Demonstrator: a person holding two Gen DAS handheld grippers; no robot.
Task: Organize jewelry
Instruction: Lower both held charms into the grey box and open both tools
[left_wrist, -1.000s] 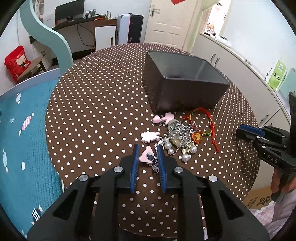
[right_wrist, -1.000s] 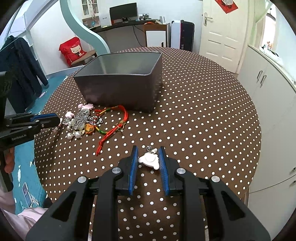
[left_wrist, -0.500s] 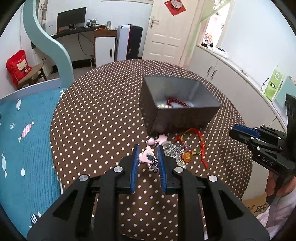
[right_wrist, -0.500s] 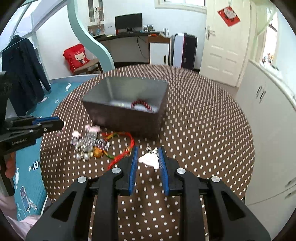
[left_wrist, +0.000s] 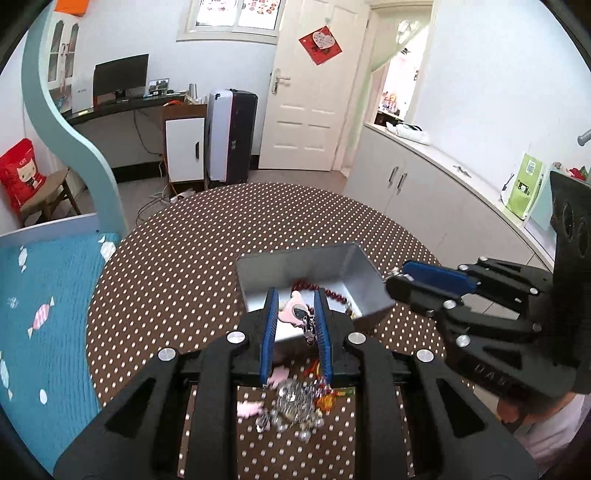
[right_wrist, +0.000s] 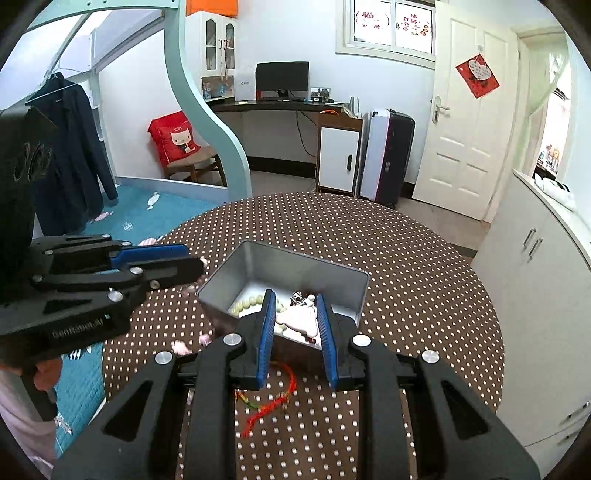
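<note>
While both grippers hang above the open grey metal tin (left_wrist: 364, 264) on the brown polka-dot tablecloth (left_wrist: 184, 266), I read each as narrowly closed on a charm. My left gripper (left_wrist: 293, 317) pinches a pink charm (left_wrist: 291, 313) with a small metal clasp; my right gripper (right_wrist: 295, 317) pinches a white charm (right_wrist: 299, 319). Red beads (left_wrist: 334, 293) lie on the tin floor in the left wrist view, and pale green beads (right_wrist: 245, 304) at 9 o'clock of the white charm. Loose on the cloth at 6 o'clock of the tin: a silver chain heap (left_wrist: 295, 402), pink pieces (left_wrist: 249, 408), and a red cord bracelet (right_wrist: 271, 406).
</note>
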